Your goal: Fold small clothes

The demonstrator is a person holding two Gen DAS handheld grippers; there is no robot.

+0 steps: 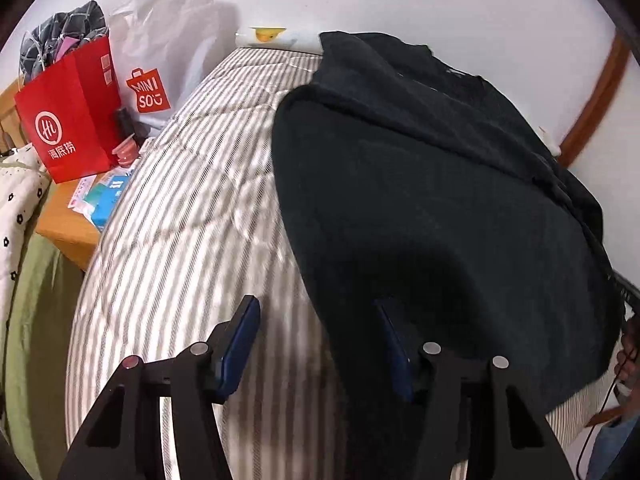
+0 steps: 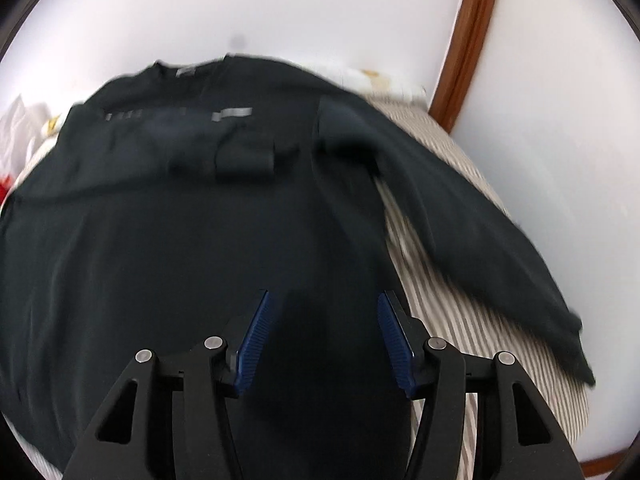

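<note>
A black long-sleeved top (image 1: 420, 184) lies spread on a grey-and-white striped mattress (image 1: 188, 208), collar toward the wall. In the right wrist view one sleeve of the top (image 2: 180, 240) is folded across the chest, its cuff (image 2: 244, 162) near the middle. The other sleeve (image 2: 480, 248) trails out to the right over the mattress (image 2: 460, 320). My left gripper (image 1: 316, 308) is open above the top's near left edge, its right finger over the cloth and nothing pinched. My right gripper (image 2: 324, 300) is open above the lower body of the top, holding nothing.
Left of the bed stands a wooden bedside table (image 1: 64, 220) with a red paper bag (image 1: 68, 120), a white shopping bag (image 1: 160, 60) and small boxes (image 1: 106, 200). A wooden door frame (image 2: 464, 40) runs up the white wall. A hand (image 1: 628, 352) and a cable show at the right.
</note>
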